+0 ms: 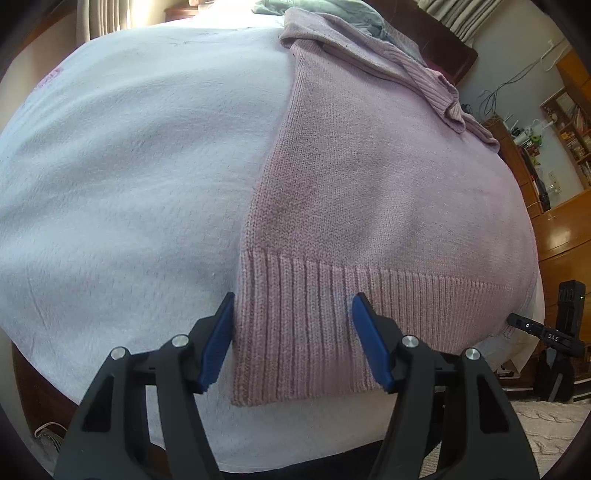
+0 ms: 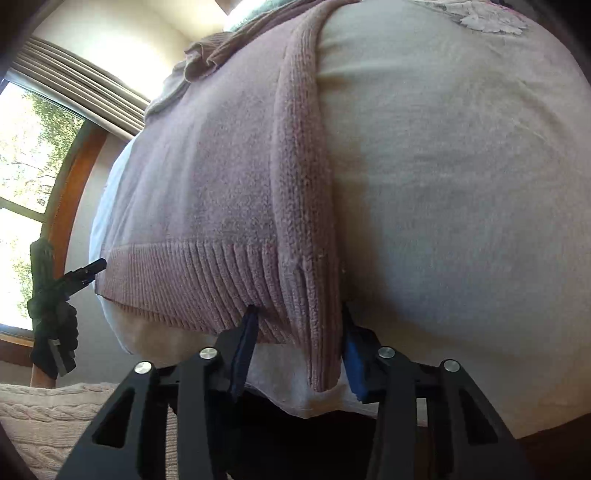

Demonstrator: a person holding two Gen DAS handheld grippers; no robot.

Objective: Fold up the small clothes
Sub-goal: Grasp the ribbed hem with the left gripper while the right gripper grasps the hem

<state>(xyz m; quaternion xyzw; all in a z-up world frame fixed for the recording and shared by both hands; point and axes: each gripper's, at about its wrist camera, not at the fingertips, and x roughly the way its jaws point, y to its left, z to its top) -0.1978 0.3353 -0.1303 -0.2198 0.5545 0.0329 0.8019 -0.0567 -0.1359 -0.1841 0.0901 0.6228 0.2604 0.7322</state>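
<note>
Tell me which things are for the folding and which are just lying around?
For the folding: pink sweater, left gripper, right gripper, white cloth underneath.
Just lying around: grey clothes behind, bookshelf, window, knitted blanket.

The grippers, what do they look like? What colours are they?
Both look the same. The left gripper has a black plastic frame with triangle-shaped cutouts, round silver bolts at the joints, and two flat blue pads as fingertips. The right gripper has the same black frame, silver bolts and blue pads. No cables show on either gripper, and no hand or sleeve is in view.
</note>
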